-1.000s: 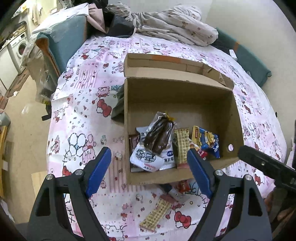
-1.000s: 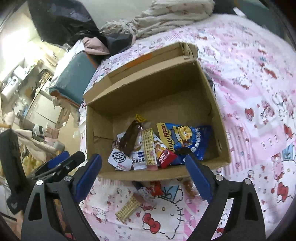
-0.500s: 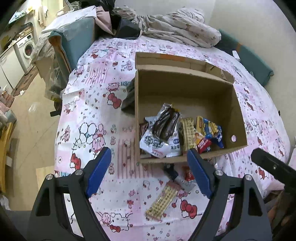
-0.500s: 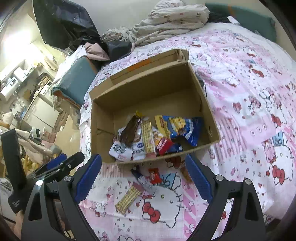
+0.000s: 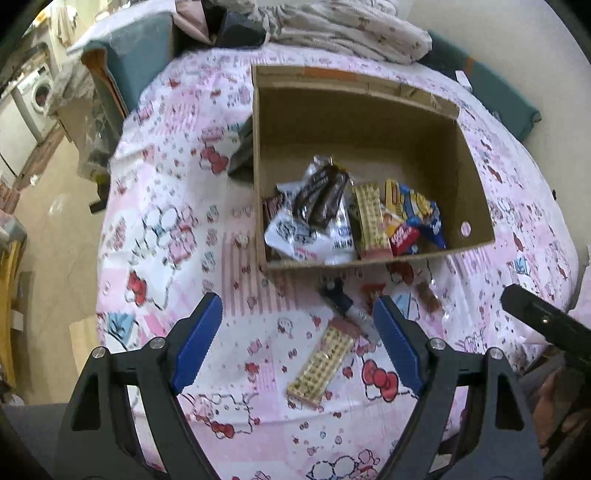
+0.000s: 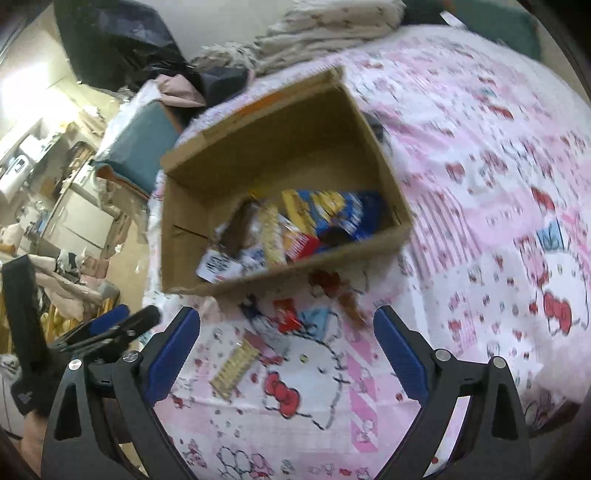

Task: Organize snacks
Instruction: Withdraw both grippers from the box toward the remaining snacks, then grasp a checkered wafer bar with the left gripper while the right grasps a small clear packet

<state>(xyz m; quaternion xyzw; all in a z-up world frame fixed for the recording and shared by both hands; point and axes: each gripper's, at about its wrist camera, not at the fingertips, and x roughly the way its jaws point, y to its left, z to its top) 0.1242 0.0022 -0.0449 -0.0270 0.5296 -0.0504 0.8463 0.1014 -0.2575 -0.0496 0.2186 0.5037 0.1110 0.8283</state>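
An open cardboard box (image 5: 369, 122) (image 6: 266, 155) stands on the pink cartoon-print bedspread and holds several snack packets, among them a dark chocolate pack (image 5: 321, 195), a wafer bar (image 5: 371, 221) and a blue bag (image 5: 419, 206). Loose snacks lie in front of the box: a wafer bar (image 5: 325, 360) (image 6: 234, 365), a dark blue stick pack (image 5: 340, 299), a red packet (image 6: 286, 314) and a brown piece (image 5: 426, 295). My left gripper (image 5: 295, 332) is open and empty above them. My right gripper (image 6: 286, 343) is open and empty, also above them.
A heap of bedding (image 5: 340, 29) lies behind the box. A teal cushion (image 5: 140, 62) sits at the bed's left edge, with floor and a washing machine (image 5: 37, 99) beyond. The bed edge runs close below both grippers.
Both grippers have pulled back and up from the box. The box looks smaller and the loose snacks in front of it have come into full view. Both jaws stayed open.
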